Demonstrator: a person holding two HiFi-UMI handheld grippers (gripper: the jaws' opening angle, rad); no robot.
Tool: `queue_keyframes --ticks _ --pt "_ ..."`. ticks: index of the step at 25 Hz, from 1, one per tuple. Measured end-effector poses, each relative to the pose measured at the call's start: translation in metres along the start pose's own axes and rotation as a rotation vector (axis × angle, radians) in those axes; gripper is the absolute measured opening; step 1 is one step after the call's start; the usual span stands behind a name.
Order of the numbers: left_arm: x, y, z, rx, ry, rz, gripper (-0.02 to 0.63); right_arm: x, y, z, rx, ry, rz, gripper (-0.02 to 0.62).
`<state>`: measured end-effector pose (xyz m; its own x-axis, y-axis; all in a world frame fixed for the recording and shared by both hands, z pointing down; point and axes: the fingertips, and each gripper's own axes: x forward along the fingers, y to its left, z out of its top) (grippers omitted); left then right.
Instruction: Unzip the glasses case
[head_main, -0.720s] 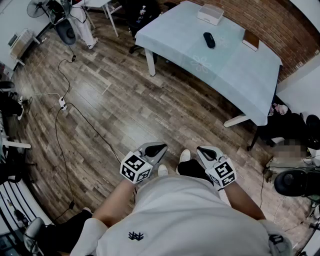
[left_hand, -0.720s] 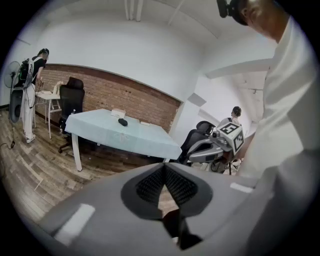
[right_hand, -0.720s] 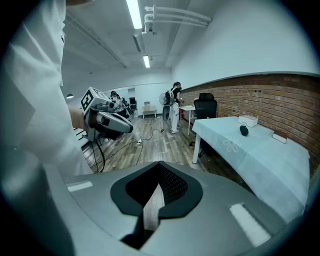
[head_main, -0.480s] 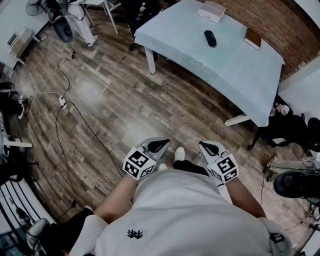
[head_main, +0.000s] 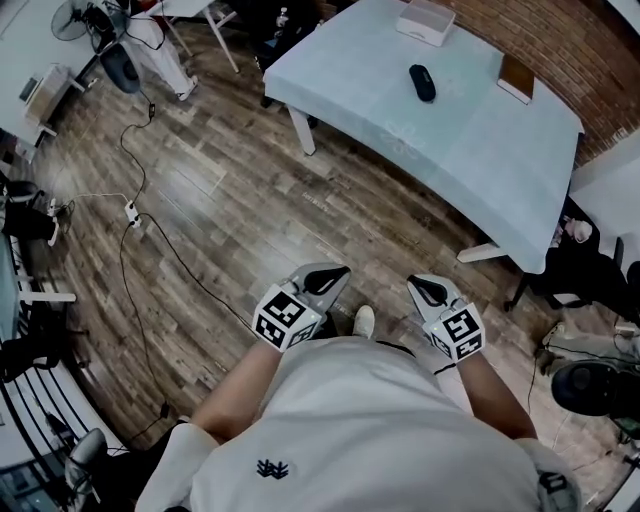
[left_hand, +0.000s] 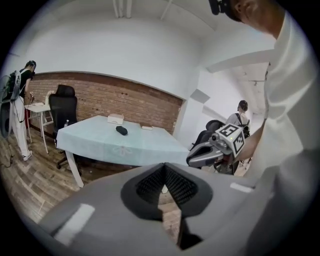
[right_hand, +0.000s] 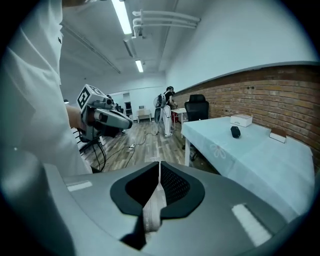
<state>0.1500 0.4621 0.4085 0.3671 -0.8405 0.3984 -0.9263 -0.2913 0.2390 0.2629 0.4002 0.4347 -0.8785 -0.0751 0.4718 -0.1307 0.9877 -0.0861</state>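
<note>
The glasses case (head_main: 421, 82) is a small black oval lying on the pale blue table (head_main: 470, 150), far ahead of me. It also shows in the left gripper view as a dark case (left_hand: 121, 130) and in the right gripper view as a dark case (right_hand: 235, 131). My left gripper (head_main: 330, 277) and right gripper (head_main: 425, 290) are held at waist height above the wooden floor, well short of the table. Both are shut with nothing in them; the left gripper's jaws (left_hand: 164, 167) and the right gripper's jaws (right_hand: 159, 165) meet at their tips.
A white box (head_main: 425, 20) and a brown notebook (head_main: 516, 78) also lie on the table. Cables and a power strip (head_main: 132, 212) run over the floor at left. A black office chair (left_hand: 64, 107) stands beyond the table. People stand in the room's background.
I have taken a step across the floor; my feet have shifted and both grippers sit slightly further right in the head view. Both stay shut.
</note>
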Motion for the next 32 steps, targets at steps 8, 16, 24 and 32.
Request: queue_keyframes --ticks 8,16,24,32 --pt "0.038 0.098 0.027 -0.011 0.001 -0.030 0.060 0.064 -0.060 0.012 0.070 0.046 -0.064 0.015" --pt "0.077 0.209 0.091 0.087 0.029 -0.203 0.061 0.148 -0.119 0.087 0.185 0.006 -0.237 0.015" --pt "0.133 0.283 0.124 0.241 0.084 -0.292 0.061 0.183 -0.148 0.114 0.232 0.055 -0.324 0.015" --pt "0.219 0.302 0.156 0.226 0.097 -0.313 0.061 0.177 -0.245 0.108 0.259 0.038 -0.400 0.015"
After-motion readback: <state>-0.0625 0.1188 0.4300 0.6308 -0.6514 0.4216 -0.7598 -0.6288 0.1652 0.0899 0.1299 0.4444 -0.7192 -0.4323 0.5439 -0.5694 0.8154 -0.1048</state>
